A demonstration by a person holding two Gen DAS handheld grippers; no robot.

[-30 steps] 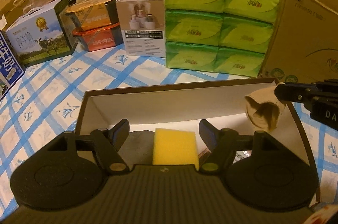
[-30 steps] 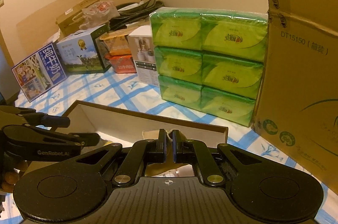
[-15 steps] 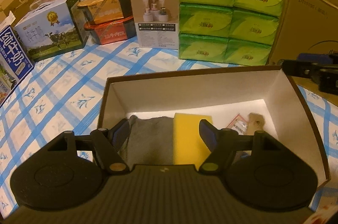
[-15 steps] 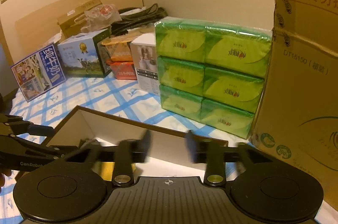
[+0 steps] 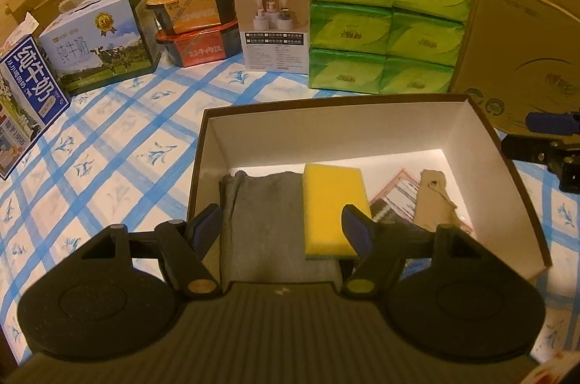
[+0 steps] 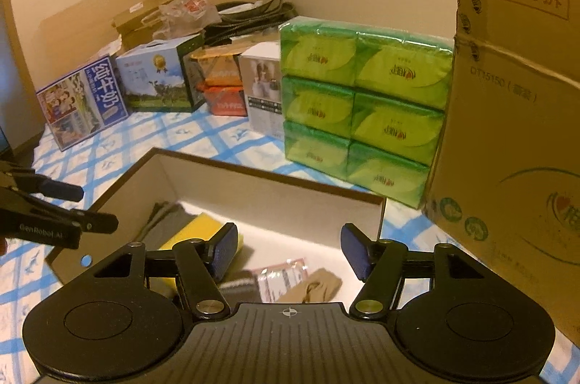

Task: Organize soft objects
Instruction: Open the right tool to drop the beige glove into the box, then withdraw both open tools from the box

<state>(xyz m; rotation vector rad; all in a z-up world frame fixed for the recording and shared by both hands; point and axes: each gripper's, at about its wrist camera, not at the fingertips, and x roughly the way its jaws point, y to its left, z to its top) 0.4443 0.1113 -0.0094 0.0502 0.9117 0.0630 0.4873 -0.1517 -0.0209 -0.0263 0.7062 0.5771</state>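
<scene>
An open brown box point(image 5: 395, 130) with white inner walls sits on the blue-checked cloth. Inside lie a grey folded cloth point(image 5: 268, 224), a yellow sponge point(image 5: 331, 206), a pink-edged packet point(image 5: 395, 192) and a tan sock point(image 5: 433, 199). My left gripper point(image 5: 284, 228) hovers open over the near side of the box, nothing between its blue pads. My right gripper point(image 6: 290, 251) is above the box's right part, its jaws opening and empty; the tan sock point(image 6: 319, 288) lies below them on the box point(image 6: 275, 199) floor. Each gripper shows at the edge of the other's view.
Green tissue packs point(image 5: 388, 32) stand stacked behind the box. A tall cardboard carton point(image 5: 522, 21) rises at the right. A white product box point(image 5: 272, 25), food trays point(image 5: 197, 32) and milk cartons point(image 5: 98, 40) line the back left. Checked cloth point(image 5: 108, 159) spreads to the left.
The right gripper, shut on the tan sock a second ago, has opened and the sock now lies in the box. Both grippers drew back, showing more of the box.
</scene>
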